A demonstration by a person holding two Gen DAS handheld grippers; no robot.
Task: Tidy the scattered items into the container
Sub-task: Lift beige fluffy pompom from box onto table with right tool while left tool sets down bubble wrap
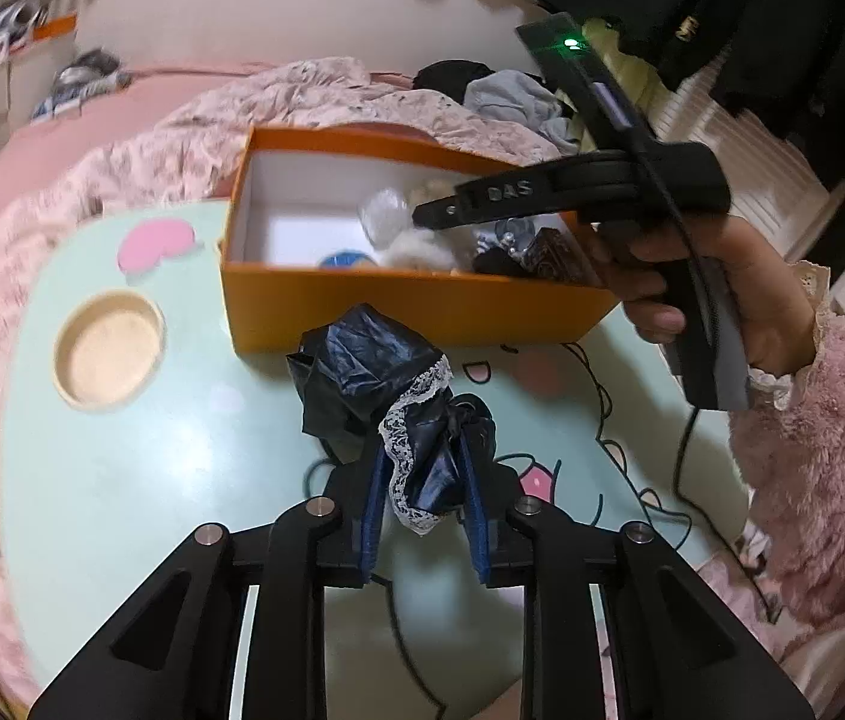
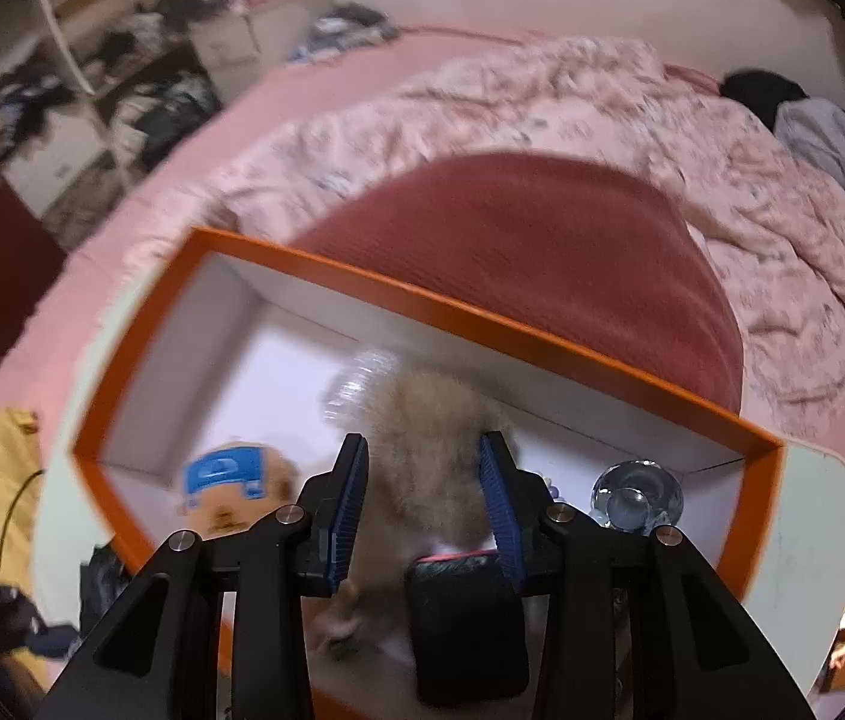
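Bundle in left grip, box half-filled, right gripper over box.

Left gripper (image 1: 422,480) had its jaws clamped on a dark glossy bundle w/ white lace trim (image 1: 386,396), held just in front of the orange box (image 1: 416,306) that sat on the mint cartoon-print table (image 1: 140,468). Right gripper (image 2: 422,492) hung over the box interior, jaws apart w/ a tan fluffy item (image 2: 428,420) between them; contact blurred, so can't tell if pads touched it, prob. just let go. Also in box: clear plastic piece (image 2: 632,498), blue-capped toy (image 2: 224,474), black pouch (image 2: 464,618). Step in hand, by my read: delivering items into the box, approx. mid-task. Next move for the left calls for lifting the bundle over the near wall, then opening above a free spot at the box's left end; right should clear out first to avoid a clash.
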